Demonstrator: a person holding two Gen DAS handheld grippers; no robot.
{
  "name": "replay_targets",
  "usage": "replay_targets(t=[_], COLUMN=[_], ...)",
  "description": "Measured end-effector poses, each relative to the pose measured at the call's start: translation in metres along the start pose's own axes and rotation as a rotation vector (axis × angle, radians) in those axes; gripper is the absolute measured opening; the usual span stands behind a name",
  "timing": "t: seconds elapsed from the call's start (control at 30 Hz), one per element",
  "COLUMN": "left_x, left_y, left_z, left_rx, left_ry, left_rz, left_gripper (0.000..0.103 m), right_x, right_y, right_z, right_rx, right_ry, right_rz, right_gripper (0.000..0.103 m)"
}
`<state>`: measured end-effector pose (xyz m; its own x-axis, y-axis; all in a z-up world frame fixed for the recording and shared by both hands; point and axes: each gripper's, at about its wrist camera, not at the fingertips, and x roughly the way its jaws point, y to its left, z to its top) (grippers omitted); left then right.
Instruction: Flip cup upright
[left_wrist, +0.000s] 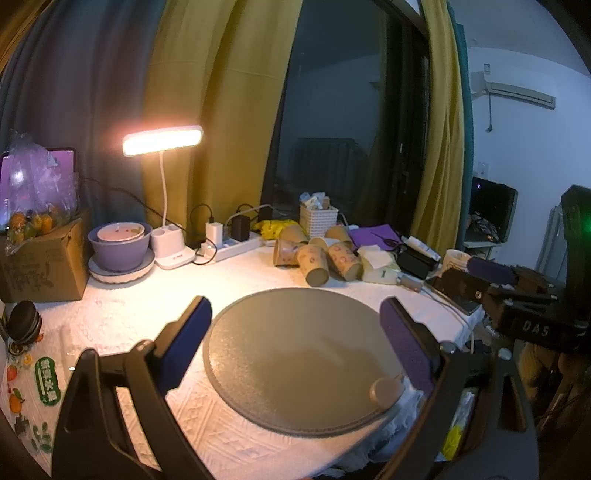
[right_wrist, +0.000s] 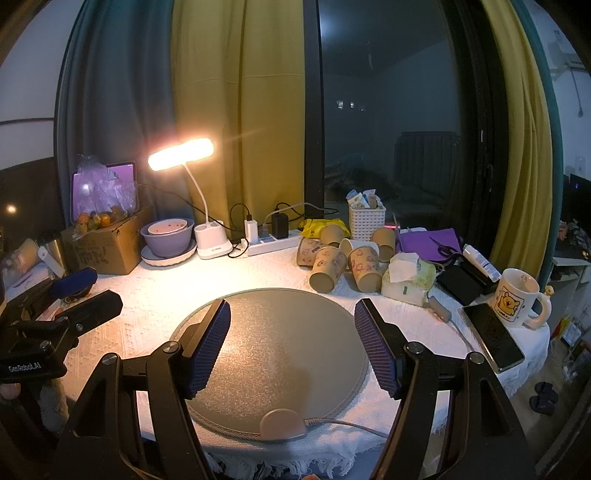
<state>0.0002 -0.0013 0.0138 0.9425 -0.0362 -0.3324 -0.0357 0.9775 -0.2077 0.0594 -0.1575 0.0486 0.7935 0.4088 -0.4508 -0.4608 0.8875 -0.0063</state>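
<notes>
Nighttime room, dark window with mustard-yellow curtains on both sides, and a round table under a white textured tablecloth that takes up most of both views. Biggest thing on it is a round grey mat sitting front and center, with a small beige tab and a cable at its near edge.

Both claws hang over that mat. Left gripper has its blue-padded jaws spread wide with nothing between them. Same deal for the right gripper: jaws apart, holding nothing.

Back left there's a cardboard box with a bag of oranges on top, then a purple bowl stacked on a white plate. A lit desk lamp stands just beside that, and a white power strip with chargers plugged in runs along the window edge.

The task stuff: a pile of brown paper cups lies behind the mat toward the right, well apart from both claws. Most are on their sides, touching each other. Nearest the mat is one cup tipped over with its base pointing at the camera.

Right of the pile: a tissue pack, a white basket behind, a cartoon mug standing upright, and a phone lying flat near the table edge.
</notes>
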Motion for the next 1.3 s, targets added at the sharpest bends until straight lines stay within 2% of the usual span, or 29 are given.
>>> replay_targets(t=[0.1,0.27,0.47,0.7,0.8,1.3], left_x=[0.000,0.003,0.022,0.057,0.075,0.172], left_y=[0.001,-0.002,-0.002,-0.004,-0.004,-0.018], left_z=[-0.001,-0.005,-0.007,-0.010,-0.010,0.023], left_rx=[-0.015,0.016,0.029,-0.007,-0.024,0.049], left_ry=[0.009,0.022,0.044,0.111,0.167,0.289], left_rz=[-0.008,-0.015,-0.039,-0.075,-0.091,-0.084], left_gripper=[0.093,0.093,0.093,0.093,0.093,0.093], right_x=[0.000,0.000,0.012,0.043,0.059,0.120], right_y=[0.000,-0.009,-0.015,-0.029,-0.036,-0.091], right_z=[0.000,0.002,0.002,-0.006,-0.009,0.018], right_rx=[0.000,0.004,-0.013,0.029,0.051,0.103], right_ry=[0.000,0.006,0.021,0.064,0.094,0.105], right_rz=[-0.001,-0.003,-0.012,-0.018,-0.014,-0.031], right_gripper=[0.073,0.073,0.073,0.073,0.073,0.073])
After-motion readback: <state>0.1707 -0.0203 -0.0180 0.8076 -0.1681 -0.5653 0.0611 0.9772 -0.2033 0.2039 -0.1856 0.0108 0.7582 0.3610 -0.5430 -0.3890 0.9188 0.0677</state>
